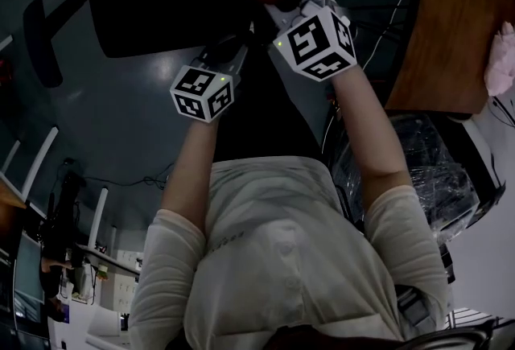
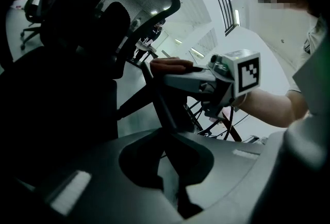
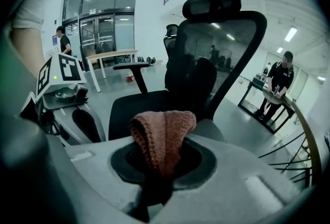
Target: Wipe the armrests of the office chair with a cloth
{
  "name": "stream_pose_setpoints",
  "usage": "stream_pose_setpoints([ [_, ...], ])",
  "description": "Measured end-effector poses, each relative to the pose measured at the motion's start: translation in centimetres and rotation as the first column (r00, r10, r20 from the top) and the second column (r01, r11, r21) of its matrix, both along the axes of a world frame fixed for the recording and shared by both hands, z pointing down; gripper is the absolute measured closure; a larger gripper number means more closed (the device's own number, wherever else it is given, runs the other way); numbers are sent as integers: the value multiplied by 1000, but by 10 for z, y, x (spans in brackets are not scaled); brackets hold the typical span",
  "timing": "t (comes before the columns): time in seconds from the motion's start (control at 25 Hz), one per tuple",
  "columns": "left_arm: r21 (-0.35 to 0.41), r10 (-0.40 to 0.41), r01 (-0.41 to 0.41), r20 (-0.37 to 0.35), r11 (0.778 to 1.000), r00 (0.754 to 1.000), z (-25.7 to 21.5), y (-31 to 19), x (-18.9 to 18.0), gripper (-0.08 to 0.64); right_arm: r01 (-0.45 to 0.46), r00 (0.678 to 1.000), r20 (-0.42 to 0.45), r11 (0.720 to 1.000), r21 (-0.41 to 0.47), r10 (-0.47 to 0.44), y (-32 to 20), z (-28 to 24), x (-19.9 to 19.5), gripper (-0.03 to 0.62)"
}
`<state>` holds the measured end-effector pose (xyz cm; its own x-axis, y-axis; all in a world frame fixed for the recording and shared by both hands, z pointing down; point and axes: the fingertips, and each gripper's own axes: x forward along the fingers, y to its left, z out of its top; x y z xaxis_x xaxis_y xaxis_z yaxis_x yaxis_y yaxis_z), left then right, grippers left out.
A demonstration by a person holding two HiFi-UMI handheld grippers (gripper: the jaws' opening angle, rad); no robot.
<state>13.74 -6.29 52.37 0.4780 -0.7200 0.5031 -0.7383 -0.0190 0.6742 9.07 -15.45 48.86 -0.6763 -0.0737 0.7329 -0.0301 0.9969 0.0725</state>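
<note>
Nearest to me is the cloth (image 3: 164, 135), a rust-coloured fold just in front of the seat of the office chair (image 3: 206, 63). The jaws of the right gripper (image 3: 154, 192) are clamped on it. The left gripper (image 2: 172, 187), low beside the chair, has its jaws drawn together. A dark strut (image 2: 162, 104) runs down to them, and I cannot tell if they pinch it. I fear the chair may swivel away under pressure, or the cloth may slip out, since only a fold is held. I count one cloth, two grippers, one armrest (image 3: 131, 66) plainly visible, and two people (image 3: 281, 76) beyond the chair.
</note>
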Motion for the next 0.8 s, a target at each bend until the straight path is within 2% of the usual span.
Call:
stream_pose_setpoints([
  [0.24, 39, 25, -27, 42, 999, 999, 0, 5, -3, 555, -120, 993, 12, 989, -81, 122, 60, 1, 33, 534],
  [0.4, 70, 62, -69, 104, 995, 993, 1, 8, -2, 555, -190, 979, 48, 973, -133, 197, 91, 3, 52, 535],
  [0.56, 95, 95, -109, 144, 989, 985, 0, 9, -1, 555, -253, 957, 90, 946, -205, 275, 109, -2, 61, 535],
  [0.68, 110, 98, -116, 157, 987, 983, 0, 11, -3, 555, -295, 945, 58, 918, -265, 321, 124, 3, 71, 537],
  [0.8, 113, 90, -109, 165, 988, 982, -1, 11, -2, 555, -363, 923, 33, 896, -257, 384, 122, 6, 90, 537],
])
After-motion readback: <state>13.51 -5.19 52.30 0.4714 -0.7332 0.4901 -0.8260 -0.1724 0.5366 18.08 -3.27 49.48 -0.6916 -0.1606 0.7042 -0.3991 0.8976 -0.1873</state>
